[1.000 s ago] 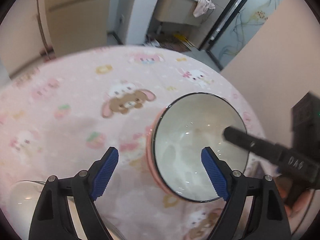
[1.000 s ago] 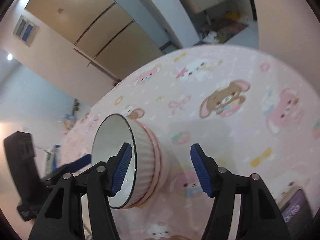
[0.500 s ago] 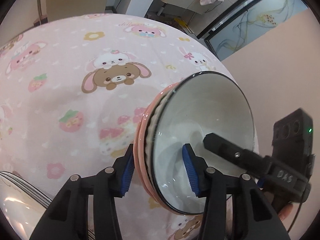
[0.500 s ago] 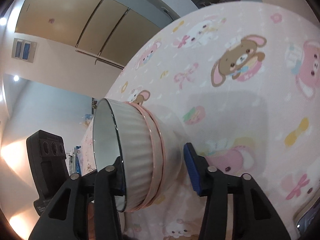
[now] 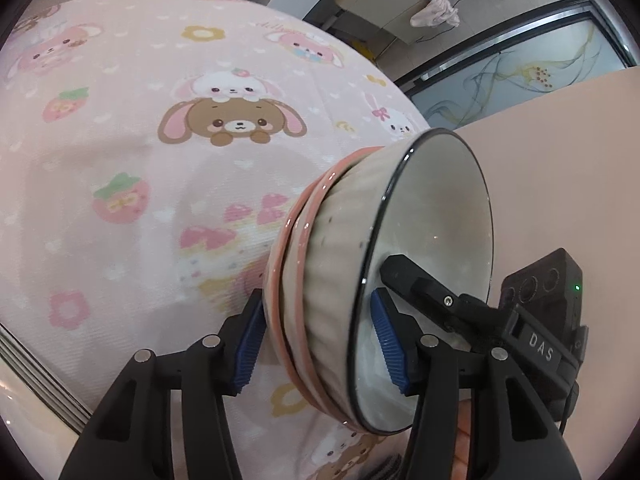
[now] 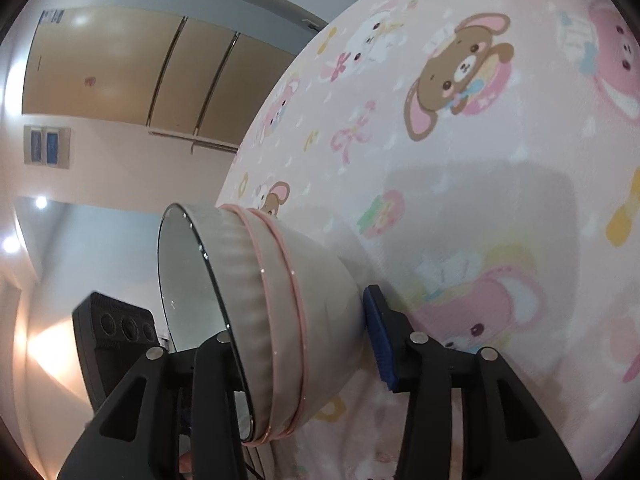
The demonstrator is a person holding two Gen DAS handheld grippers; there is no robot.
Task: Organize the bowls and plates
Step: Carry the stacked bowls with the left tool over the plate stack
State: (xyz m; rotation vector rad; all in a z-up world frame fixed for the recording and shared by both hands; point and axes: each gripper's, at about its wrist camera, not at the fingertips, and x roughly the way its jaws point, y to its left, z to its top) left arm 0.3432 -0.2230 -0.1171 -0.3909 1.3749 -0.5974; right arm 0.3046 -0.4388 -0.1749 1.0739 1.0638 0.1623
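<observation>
A white ribbed bowl with a black rim (image 5: pixel 432 240) is nested in two pink-rimmed bowls (image 5: pixel 294 248) on the pink cartoon tablecloth (image 5: pixel 120 140). My left gripper (image 5: pixel 316 320) straddles the near wall of the stack, one blue pad outside and one inside; its jaws are opening slightly, but the pads still press on the wall. My right gripper (image 6: pixel 298 332) clamps the opposite wall of the stack (image 6: pixel 280 292), one finger inside the bowl and a blue pad (image 6: pixel 378 340) outside. Its inner finger (image 5: pixel 420 284) shows in the left wrist view.
A stack of white plates (image 5: pixel 24 380) lies at the lower left edge of the left wrist view. The round table's far edge (image 5: pixel 360 60) curves away toward a doorway. Cabinets and a wall stand behind the table in the right wrist view.
Both grippers sank over the bowl stack, rolled, and closed from wide open onto its walls, one finger of each now inside the white bowl.
</observation>
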